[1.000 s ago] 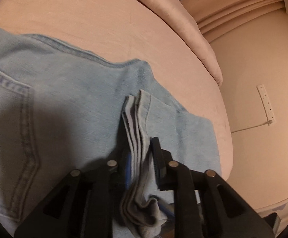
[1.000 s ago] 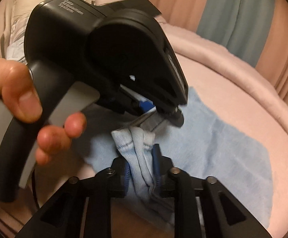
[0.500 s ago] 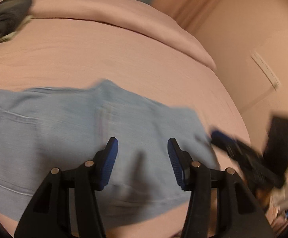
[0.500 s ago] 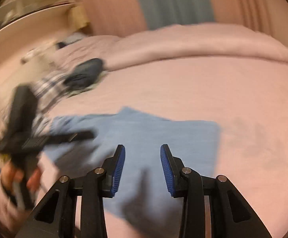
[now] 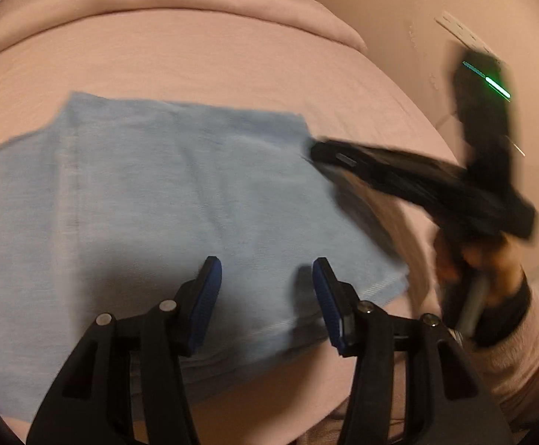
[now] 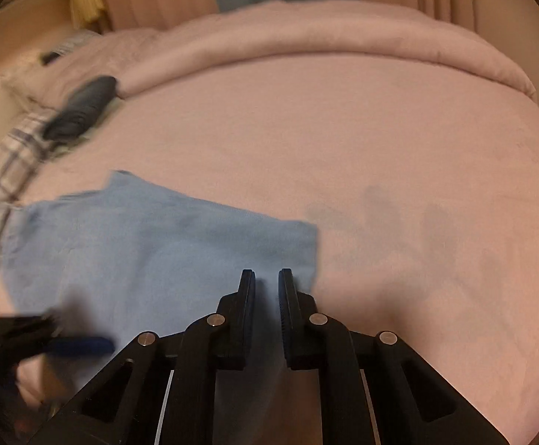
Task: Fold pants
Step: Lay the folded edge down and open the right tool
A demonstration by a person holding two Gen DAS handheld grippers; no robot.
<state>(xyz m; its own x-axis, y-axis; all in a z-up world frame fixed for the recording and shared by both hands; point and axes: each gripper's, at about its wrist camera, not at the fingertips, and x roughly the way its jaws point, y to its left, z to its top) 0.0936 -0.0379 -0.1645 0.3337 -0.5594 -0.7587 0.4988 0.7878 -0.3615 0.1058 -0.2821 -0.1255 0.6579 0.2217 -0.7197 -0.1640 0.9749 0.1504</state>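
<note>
Light-blue pants (image 5: 165, 193) lie folded flat on bed

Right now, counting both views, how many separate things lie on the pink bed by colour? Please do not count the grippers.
Light blue: 1, the folded pants
Dark navy: 1, a rolled dark cloth near the far left edge of the bed
Plaid white and blue: 1, a checked fabric at the left edge, blurred
Total: 3
</note>
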